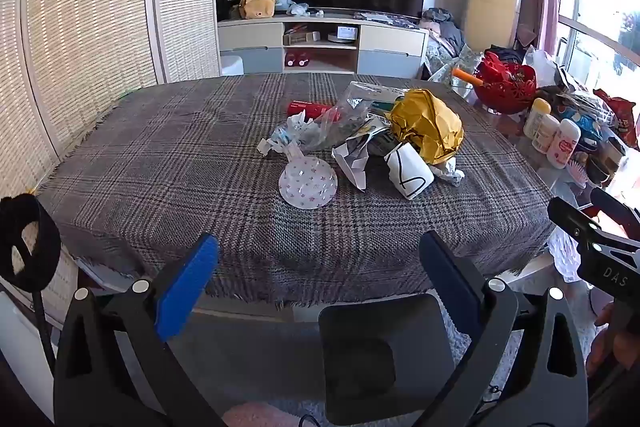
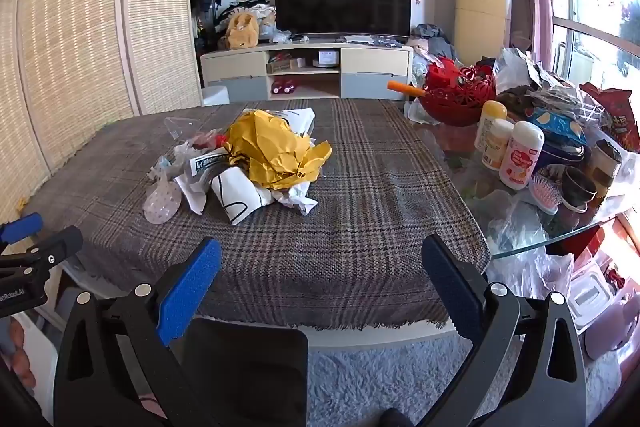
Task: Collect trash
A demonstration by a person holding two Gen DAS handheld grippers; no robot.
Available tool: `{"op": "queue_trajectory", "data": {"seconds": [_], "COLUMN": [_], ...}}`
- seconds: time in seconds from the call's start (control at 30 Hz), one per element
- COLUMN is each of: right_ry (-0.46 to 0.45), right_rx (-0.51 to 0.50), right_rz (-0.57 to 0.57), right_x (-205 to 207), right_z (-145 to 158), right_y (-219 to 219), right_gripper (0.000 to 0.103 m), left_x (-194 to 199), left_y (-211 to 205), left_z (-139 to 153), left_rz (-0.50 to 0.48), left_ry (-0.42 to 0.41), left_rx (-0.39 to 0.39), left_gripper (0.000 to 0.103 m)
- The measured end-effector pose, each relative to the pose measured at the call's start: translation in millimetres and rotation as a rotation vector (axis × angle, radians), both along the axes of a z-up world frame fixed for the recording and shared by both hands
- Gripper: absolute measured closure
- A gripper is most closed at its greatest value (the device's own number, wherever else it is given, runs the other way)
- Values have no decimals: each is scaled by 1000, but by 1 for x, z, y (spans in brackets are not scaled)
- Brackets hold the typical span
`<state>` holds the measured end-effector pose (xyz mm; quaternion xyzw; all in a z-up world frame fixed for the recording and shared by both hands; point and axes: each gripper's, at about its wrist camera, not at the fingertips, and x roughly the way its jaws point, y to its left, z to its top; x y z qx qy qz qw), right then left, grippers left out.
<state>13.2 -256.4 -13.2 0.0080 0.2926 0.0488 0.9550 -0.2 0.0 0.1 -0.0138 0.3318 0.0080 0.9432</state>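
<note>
there, trash heap (image 1: 372, 135) on plaid tablecloth (image 1: 200, 187)

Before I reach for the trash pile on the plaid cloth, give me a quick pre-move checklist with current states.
1. Left hand-held gripper open, holding nothing: ok.
2. Right hand-held gripper open, holding nothing: ok.
3. Trash pile in view, on the plaid cloth: ok.
4. Bare cloth between both grippers and the pile: ok.
5. Bottles stand apart from the pile: ok.
6. Bin or bag for the trash: cannot tell, none clearly in view.
</note>
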Motion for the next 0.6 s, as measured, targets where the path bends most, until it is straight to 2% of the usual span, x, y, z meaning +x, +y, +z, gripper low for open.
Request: {"op": "queue_trajectory", "data": {"seconds": [0.6], "right_ry": [8], "right_rx": [-5], "right_rz": [0], "right_x": [2], "right_z": [-3], "right_y": [-2], "right_gripper": [3], "left_x": [1], "left_y": [-4], "left_z": [-4], "left_rz": [4], "left_ry": [8], "left_rx": [7], "left_gripper": [8]}}
